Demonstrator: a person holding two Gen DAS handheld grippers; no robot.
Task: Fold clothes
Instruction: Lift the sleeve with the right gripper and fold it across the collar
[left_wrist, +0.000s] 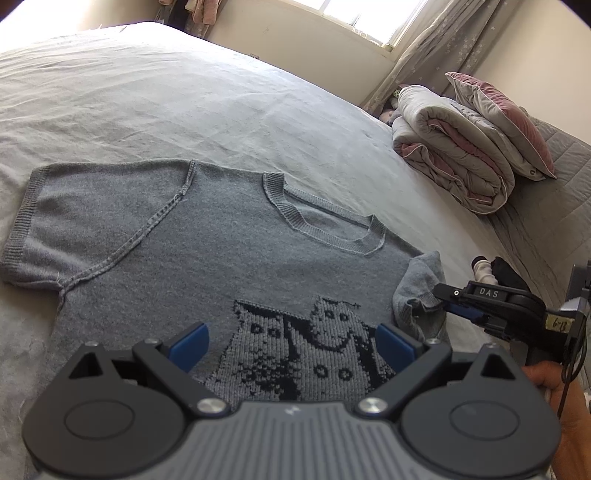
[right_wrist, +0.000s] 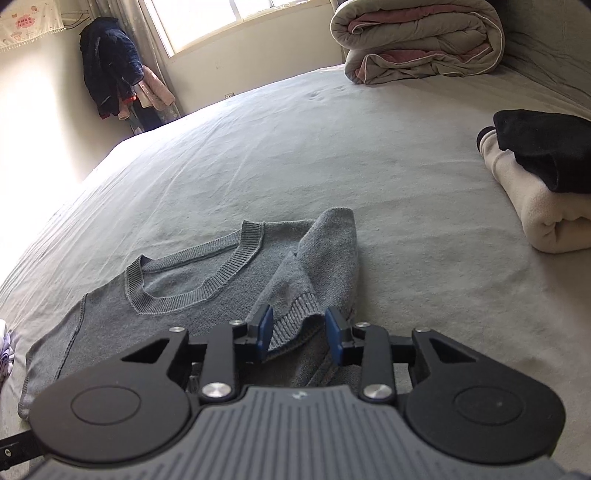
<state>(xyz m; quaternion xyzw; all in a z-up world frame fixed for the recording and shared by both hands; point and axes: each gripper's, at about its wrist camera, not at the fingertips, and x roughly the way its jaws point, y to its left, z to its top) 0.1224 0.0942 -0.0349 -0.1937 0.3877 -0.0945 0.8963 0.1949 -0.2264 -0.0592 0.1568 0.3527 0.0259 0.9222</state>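
Note:
A grey knit short-sleeved sweater (left_wrist: 207, 243) with a dark cat pattern lies flat, front up, on the bed. Its left sleeve (left_wrist: 85, 214) is spread out. Its right sleeve (right_wrist: 317, 266) is bunched and lifted over the body. My left gripper (left_wrist: 291, 345) is open and empty, hovering over the cat pattern. My right gripper (right_wrist: 299, 330) is partly open, with the ribbed cuff of the right sleeve between its blue pads (right_wrist: 334, 332). It also shows in the left wrist view (left_wrist: 443, 299) at the sleeve's edge.
A grey sheet covers the bed (left_wrist: 184, 103). A rolled grey-and-pink duvet (left_wrist: 454, 151) and a pillow (left_wrist: 506, 122) sit at the far right. A folded cream garment with a black one on top (right_wrist: 543, 184) lies to the right. Clothes hang in the corner (right_wrist: 110, 66).

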